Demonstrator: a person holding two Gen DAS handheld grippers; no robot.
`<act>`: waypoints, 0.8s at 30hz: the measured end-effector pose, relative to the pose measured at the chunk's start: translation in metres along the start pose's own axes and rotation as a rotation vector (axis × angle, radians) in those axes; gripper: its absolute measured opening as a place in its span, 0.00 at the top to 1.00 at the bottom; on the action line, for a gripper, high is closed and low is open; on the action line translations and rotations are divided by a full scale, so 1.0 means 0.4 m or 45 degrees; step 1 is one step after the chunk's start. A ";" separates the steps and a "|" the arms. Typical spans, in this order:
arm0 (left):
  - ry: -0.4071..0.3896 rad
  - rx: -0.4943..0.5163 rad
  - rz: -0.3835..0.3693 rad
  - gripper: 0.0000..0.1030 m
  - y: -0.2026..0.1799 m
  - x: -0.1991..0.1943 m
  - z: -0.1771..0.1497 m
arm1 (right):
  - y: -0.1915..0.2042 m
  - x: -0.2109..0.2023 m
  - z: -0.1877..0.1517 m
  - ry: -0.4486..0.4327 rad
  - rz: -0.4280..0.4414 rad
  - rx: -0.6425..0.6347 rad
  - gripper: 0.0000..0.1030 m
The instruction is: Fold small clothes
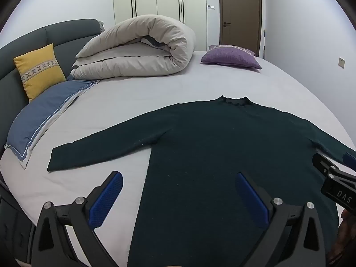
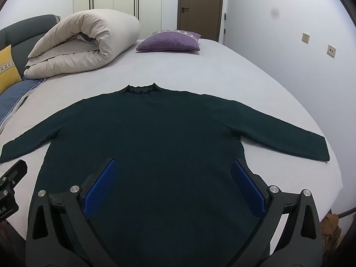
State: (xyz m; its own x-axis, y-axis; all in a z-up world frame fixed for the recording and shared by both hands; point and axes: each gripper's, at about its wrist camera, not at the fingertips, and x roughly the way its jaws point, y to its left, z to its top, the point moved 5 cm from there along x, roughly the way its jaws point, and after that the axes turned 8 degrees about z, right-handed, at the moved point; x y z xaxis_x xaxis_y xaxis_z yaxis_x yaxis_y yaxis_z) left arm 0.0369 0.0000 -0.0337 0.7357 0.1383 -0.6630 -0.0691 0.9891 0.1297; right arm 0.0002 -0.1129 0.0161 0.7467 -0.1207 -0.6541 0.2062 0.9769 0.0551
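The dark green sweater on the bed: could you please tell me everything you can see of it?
The dark green sweater looks like a fine knit with long sleeves and a small ruffled high collar. It lies flat and unfolded on the pale sheet of the bed, collar pointing away from the cameras, both sleeves spread out to the sides, hem nearest the viewer. Small pale specks of lint dot the fabric. Only the sheet touches it; the left claw and right claw hang open above its lower body.
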 end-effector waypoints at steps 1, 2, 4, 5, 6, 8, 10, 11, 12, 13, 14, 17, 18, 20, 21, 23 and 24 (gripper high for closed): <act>-0.001 0.000 0.001 0.00 0.000 0.000 0.000 | 0.000 0.000 0.000 0.003 -0.001 -0.001 0.00; -0.002 0.000 0.001 0.00 0.000 0.000 0.000 | -0.001 0.000 0.000 0.003 -0.002 -0.002 0.00; -0.004 0.001 0.001 0.00 0.001 0.000 0.001 | -0.002 0.000 0.000 0.003 -0.002 -0.003 0.00; -0.005 0.000 0.003 0.00 0.002 0.000 0.001 | -0.003 0.000 -0.001 0.004 -0.003 -0.002 0.00; -0.004 0.000 0.003 0.00 0.003 0.001 0.001 | -0.004 0.000 -0.001 0.004 -0.003 -0.002 0.00; -0.007 0.004 0.005 0.00 0.002 -0.001 0.001 | -0.007 0.000 -0.002 0.005 -0.005 -0.003 0.00; -0.006 0.006 0.006 0.00 0.001 0.000 0.001 | -0.001 -0.003 0.003 0.005 -0.006 -0.005 0.00; -0.006 0.006 0.005 0.00 0.001 0.000 0.001 | -0.001 -0.003 0.003 0.006 -0.006 -0.005 0.00; -0.007 0.006 0.007 0.00 0.001 -0.001 0.001 | -0.001 -0.003 0.003 0.007 -0.005 -0.006 0.00; -0.006 0.005 0.008 0.00 0.003 0.000 0.000 | -0.001 -0.003 0.003 0.007 -0.005 -0.006 0.00; -0.006 0.006 0.007 0.00 0.004 0.001 -0.001 | -0.001 -0.003 0.004 0.007 -0.005 -0.006 0.00; -0.006 0.007 0.006 0.00 0.003 0.002 -0.001 | -0.001 -0.004 0.004 0.008 -0.005 -0.006 0.00; -0.005 0.006 0.006 0.00 0.003 0.002 0.000 | -0.002 -0.004 0.004 0.009 -0.005 -0.006 0.00; -0.005 0.005 0.007 0.00 0.005 0.003 -0.002 | -0.002 -0.005 0.005 0.008 -0.006 -0.005 0.00; -0.005 0.006 0.007 0.00 0.005 0.002 -0.002 | -0.002 -0.005 0.005 0.008 -0.006 -0.005 0.00; -0.005 0.007 0.008 0.00 0.005 0.002 -0.002 | -0.003 -0.006 0.005 0.009 -0.006 -0.004 0.00; -0.005 0.007 0.008 0.00 0.005 0.002 -0.002 | 0.000 -0.005 0.001 0.009 -0.006 -0.003 0.00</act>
State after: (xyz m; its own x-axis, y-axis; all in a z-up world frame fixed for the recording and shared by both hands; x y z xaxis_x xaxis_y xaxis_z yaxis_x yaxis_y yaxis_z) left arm 0.0369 0.0021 -0.0347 0.7379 0.1446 -0.6592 -0.0702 0.9879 0.1381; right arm -0.0010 -0.1127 0.0179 0.7413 -0.1237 -0.6597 0.2078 0.9769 0.0502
